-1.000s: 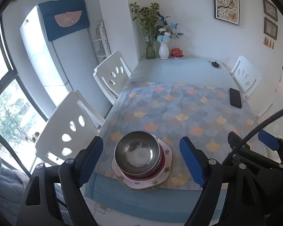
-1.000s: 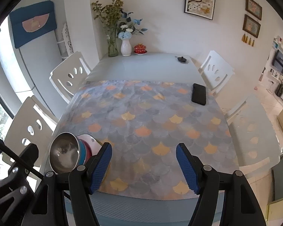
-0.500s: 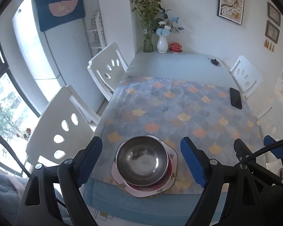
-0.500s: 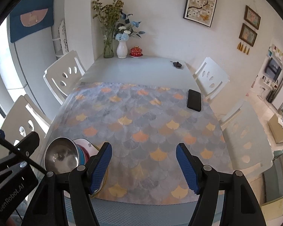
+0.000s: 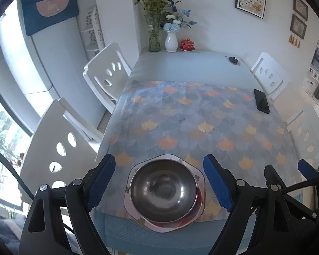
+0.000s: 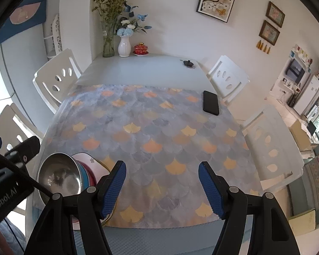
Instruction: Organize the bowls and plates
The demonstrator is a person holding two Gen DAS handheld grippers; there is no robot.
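Note:
A steel bowl [image 5: 163, 190] sits on top of a stack with a red bowl and a pink flowered plate [image 5: 159, 226] at the table's near left edge. My left gripper [image 5: 159, 180] is open and empty, held above the stack with a finger on each side of it. The stack also shows in the right wrist view: the steel bowl [image 6: 58, 175] over coloured bowls and the plate [image 6: 89, 159]. My right gripper [image 6: 162, 187] is open and empty over the patterned cloth, to the right of the stack.
A fan-patterned tablecloth [image 6: 151, 131] covers the near half of the table. A black phone [image 6: 210, 105] lies at its right edge. Vases [image 6: 124, 44], a red lidded cup [image 6: 140, 48] and a small dark object [image 6: 188, 63] stand at the far end. White chairs [image 5: 59, 144] flank the table.
Both grippers have drawn back and risen a little from the table. The stack now sits lower and more centred between my left fingers. Nothing was gripped or released.

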